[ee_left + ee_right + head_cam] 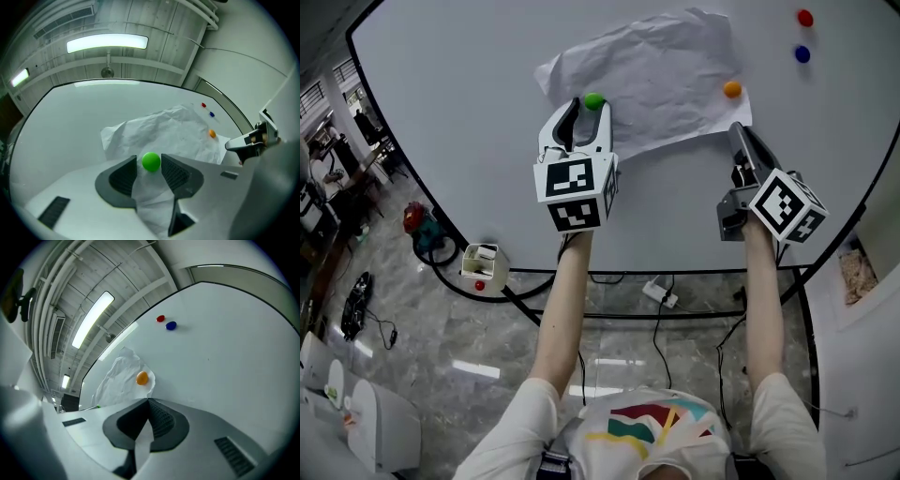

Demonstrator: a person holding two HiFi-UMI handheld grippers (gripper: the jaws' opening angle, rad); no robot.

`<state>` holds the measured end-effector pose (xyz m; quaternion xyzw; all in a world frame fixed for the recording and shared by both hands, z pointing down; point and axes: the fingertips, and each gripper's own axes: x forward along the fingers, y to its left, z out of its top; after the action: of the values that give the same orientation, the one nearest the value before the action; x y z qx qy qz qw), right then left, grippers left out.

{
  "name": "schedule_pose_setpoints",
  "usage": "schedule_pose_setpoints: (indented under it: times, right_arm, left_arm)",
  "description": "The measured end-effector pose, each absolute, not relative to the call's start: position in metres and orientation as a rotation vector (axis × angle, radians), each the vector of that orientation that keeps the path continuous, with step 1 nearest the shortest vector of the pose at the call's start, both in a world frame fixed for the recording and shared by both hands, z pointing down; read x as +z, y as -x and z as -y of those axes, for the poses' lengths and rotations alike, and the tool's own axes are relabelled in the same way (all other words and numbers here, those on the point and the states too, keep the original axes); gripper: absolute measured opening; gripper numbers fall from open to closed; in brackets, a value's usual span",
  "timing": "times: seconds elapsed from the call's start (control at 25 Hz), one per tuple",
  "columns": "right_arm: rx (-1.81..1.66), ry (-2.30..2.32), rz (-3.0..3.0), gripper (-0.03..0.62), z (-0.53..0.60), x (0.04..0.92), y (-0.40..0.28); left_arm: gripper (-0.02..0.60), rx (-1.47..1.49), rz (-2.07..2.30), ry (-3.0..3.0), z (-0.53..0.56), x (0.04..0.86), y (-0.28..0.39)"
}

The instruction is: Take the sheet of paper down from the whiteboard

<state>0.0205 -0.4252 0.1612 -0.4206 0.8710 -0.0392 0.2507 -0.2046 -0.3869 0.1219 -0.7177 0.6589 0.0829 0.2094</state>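
Observation:
A crumpled white sheet of paper [652, 75] lies against the whiteboard [459, 103]. A green magnet [593, 100] pins it near its lower left and an orange magnet [731, 89] near its right edge. My left gripper [589, 111] is open, its jaws standing either side of the green magnet [151, 161] with small gaps. My right gripper [737, 131] is shut on the paper's lower right corner, below the orange magnet [142, 378]; a strip of paper [143, 437] shows between the closed jaws.
A red magnet [804, 17] and a blue magnet [802, 53] sit on the board at the upper right, off the paper. Below the board's lower edge are a white box [483, 264], cables and a power strip [661, 294] on the floor.

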Motion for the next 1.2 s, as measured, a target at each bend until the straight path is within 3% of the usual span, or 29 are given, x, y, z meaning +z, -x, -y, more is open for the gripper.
schedule_pose_setpoints:
  times: [0.48, 0.88, 1.2]
  right_arm:
    - [-0.074, 1.192, -2.374, 0.013, 0.426, 0.162, -0.022]
    - [-0.067, 1.196, -2.377, 0.012, 0.425, 0.161, -0.02]
    - [-0.071, 1.209, -2.358, 0.013, 0.426, 0.162, -0.019]
  left_arm:
    - [0.164, 0.121, -1.791, 1.995, 0.388, 0.125, 0.209]
    - [0.163, 0.176, -1.965, 1.963, 0.375, 0.147, 0.279]
    - [0.164, 0.212, -1.975, 1.95, 0.374, 0.156, 0.293]
